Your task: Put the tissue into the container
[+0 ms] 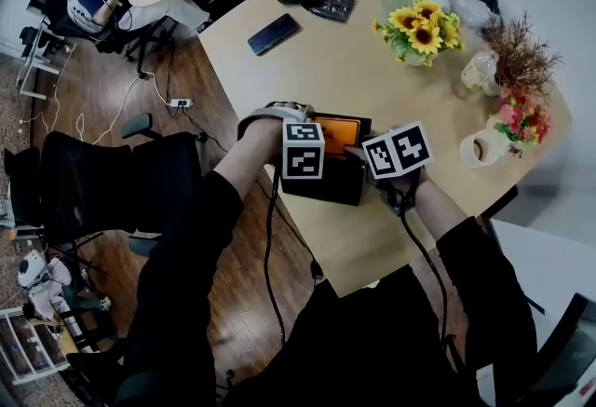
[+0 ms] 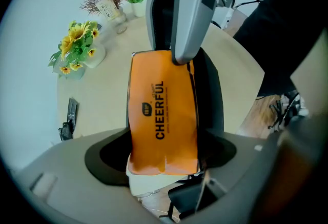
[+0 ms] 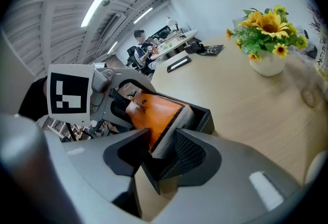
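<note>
The orange tissue pack (image 1: 337, 131) is held tilted in the black container (image 1: 324, 183) at the worktop's (image 1: 372, 51) edge. One end is clasped by the left tool (image 2: 164, 166), the other pinched by the right tool (image 3: 161, 147).

The tissue pack (image 2: 163, 110) is orange with black lettering and white sides, the container (image 1: 328, 187) black, the table (image 1: 372, 61) pale beige, the sunflowers (image 1: 421, 25) yellow with green leaves
</note>
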`<action>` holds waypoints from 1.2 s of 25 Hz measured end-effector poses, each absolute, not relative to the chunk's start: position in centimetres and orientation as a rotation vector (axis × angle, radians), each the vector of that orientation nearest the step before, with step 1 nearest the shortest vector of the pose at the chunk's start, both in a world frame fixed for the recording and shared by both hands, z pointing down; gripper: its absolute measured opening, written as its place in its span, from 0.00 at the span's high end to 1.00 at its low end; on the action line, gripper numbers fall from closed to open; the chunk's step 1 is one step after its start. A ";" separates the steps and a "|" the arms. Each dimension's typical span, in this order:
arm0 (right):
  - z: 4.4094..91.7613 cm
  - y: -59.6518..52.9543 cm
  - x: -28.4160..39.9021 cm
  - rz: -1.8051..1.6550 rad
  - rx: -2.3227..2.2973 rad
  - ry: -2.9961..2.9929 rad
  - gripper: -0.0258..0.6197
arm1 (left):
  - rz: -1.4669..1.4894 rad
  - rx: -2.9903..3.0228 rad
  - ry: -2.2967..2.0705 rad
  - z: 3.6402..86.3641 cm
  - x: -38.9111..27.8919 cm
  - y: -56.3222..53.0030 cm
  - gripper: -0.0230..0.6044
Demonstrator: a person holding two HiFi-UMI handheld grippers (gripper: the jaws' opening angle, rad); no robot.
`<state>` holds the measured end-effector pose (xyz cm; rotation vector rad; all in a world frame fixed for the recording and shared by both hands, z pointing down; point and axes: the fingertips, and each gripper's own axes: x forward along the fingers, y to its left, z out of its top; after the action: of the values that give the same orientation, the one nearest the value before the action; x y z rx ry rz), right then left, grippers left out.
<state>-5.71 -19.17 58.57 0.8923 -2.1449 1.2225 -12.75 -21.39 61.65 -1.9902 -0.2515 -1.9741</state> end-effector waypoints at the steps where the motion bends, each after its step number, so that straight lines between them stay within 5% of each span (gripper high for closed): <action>1: 58.6 -19.2 -5.8 1.222 0.892 -2.140 0.71 | -1.972 -1.993 -0.254 61.7 -12.8 -21.4 0.38; 17: 59.5 -19.4 -5.8 1.114 0.926 -2.017 0.77 | -1.887 -2.141 -0.074 60.1 -13.8 -22.6 0.28; 30: 59.4 -19.8 -6.0 0.961 0.862 -1.927 0.67 | -1.939 -2.635 0.286 60.3 -20.2 -21.0 0.29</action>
<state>-6.01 -19.78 59.44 0.8615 -1.9269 0.9608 -20.20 -21.02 60.29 -2.6354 0.2862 -1.9394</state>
